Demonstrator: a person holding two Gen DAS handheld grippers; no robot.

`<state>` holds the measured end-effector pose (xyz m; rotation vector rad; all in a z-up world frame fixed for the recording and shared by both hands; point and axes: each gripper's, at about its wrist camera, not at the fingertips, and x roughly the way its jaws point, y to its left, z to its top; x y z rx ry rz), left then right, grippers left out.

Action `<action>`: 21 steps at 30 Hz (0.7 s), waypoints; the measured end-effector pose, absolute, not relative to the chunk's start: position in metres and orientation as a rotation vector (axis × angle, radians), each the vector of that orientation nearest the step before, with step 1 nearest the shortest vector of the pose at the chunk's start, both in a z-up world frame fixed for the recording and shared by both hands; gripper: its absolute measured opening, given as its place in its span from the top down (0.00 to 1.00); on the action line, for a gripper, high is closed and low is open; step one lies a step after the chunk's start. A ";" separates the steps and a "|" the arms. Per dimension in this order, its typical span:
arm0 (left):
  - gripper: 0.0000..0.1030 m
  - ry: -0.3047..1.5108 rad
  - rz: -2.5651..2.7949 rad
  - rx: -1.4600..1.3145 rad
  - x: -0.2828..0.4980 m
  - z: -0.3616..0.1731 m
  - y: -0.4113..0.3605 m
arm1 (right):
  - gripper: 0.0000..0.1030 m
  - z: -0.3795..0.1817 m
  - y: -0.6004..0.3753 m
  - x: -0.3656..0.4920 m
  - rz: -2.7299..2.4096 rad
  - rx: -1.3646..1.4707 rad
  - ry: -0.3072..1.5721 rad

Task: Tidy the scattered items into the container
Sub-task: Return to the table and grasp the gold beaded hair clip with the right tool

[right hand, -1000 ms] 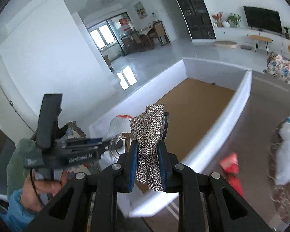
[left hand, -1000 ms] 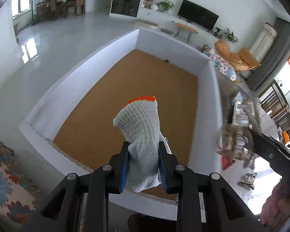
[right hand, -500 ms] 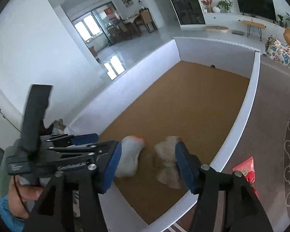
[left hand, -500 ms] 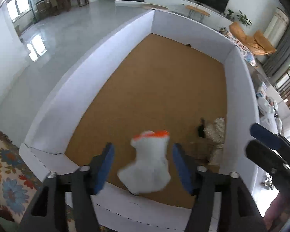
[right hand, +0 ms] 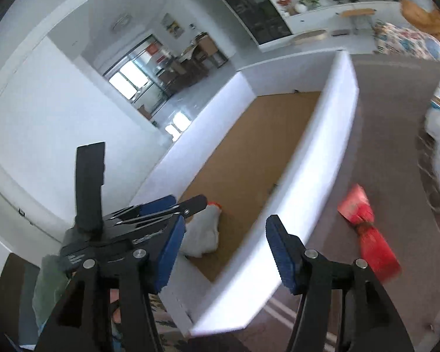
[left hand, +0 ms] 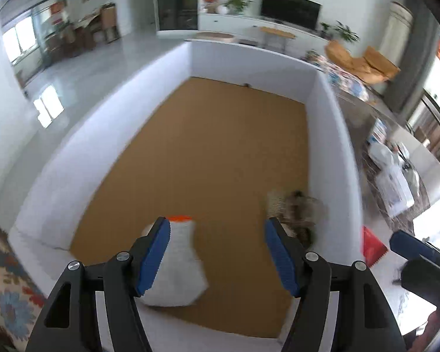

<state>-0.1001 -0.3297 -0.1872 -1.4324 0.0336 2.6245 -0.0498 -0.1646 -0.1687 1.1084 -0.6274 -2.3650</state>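
Both hand-held grippers stand apart, empty. Red packet point(right hand: 366, 228) lies outside the container point(right hand: 322, 158), at two o'clock of the right hand-held gripper point(right hand: 224, 252), long axis receding; right hand nearer.

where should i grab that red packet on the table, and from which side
Grip the red packet at its pinched waist, the narrowest part. It lies flat on the table outside the box, so come from above, fingers straddling the waist. Blur hides its finer shape.

TV point(left hand: 290, 8), plants point(left hand: 237, 1), armchair point(left hand: 360, 64) (orange), bkgd.
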 end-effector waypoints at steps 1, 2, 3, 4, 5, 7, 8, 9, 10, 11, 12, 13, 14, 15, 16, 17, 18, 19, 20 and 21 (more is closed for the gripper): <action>0.36 0.034 2.617 -1.426 -0.098 -0.187 -0.323 | 0.42 -0.169 -0.156 -0.042 -2.379 1.107 -0.625; 0.36 0.033 2.622 -1.417 -0.094 -0.185 -0.318 | 0.42 -0.169 -0.148 -0.034 -2.394 1.105 -0.623; 0.36 0.034 2.626 -1.407 -0.089 -0.182 -0.314 | 0.42 -0.171 -0.138 -0.025 -2.414 1.104 -0.629; 0.36 0.043 2.625 -1.389 -0.083 -0.178 -0.307 | 0.42 -0.174 -0.127 -0.015 -2.434 1.103 -0.639; 0.36 0.046 2.611 -1.369 -0.075 -0.173 -0.300 | 0.42 -0.178 -0.115 -0.005 -2.445 1.104 -0.669; 0.36 0.046 2.578 -1.339 -0.060 -0.162 -0.287 | 0.42 -0.187 -0.088 0.016 -2.459 1.108 -0.745; 0.36 0.044 2.559 -1.326 -0.053 -0.157 -0.281 | 0.42 -0.190 -0.075 0.028 -2.468 1.111 -0.779; 0.35 0.045 2.540 -1.315 -0.044 -0.153 -0.272 | 0.42 -0.196 -0.060 0.040 -2.481 1.114 -0.822; 0.34 0.047 2.521 -1.303 -0.036 -0.149 -0.264 | 0.42 -0.198 -0.047 0.048 -2.496 1.111 -0.845; 0.32 0.051 2.501 -1.291 -0.027 -0.145 -0.254 | 0.42 -0.201 -0.033 0.062 -2.531 1.096 -0.860; 0.25 0.070 2.477 -1.282 -0.016 -0.144 -0.242 | 0.42 -0.202 -0.019 0.076 -2.566 1.078 -0.871; 0.18 0.083 2.462 -1.281 -0.006 -0.148 -0.233 | 0.42 -0.200 -0.004 0.092 -2.606 1.056 -0.862; 0.17 0.095 2.447 -1.280 0.003 -0.151 -0.224 | 0.42 -0.198 0.009 0.107 -2.650 1.040 -0.837; 0.17 0.107 2.432 -1.278 0.013 -0.154 -0.215 | 0.42 -0.197 0.022 0.121 -2.693 1.029 -0.809; 0.17 0.119 2.416 -1.280 0.022 -0.157 -0.206 | 0.42 -0.199 0.032 0.132 -2.729 1.042 -0.775; 0.17 0.123 2.392 -1.299 0.028 -0.166 -0.198 | 0.42 -0.201 0.043 0.142 -2.760 1.057 -0.741; 0.17 0.115 2.367 -1.332 0.035 -0.176 -0.190 | 0.42 -0.204 0.053 0.150 -2.773 1.076 -0.715; 0.17 0.108 2.342 -1.362 0.040 -0.187 -0.183 | 0.42 -0.207 0.063 0.158 -2.784 1.093 -0.689; 0.17 0.097 2.325 -1.385 0.043 -0.194 -0.178 | 0.42 -0.211 0.070 0.164 -2.784 1.105 -0.663; 0.17 0.085 2.306 -1.415 0.049 -0.202 -0.173 | 0.42 -0.215 0.076 0.167 -2.776 1.121 -0.632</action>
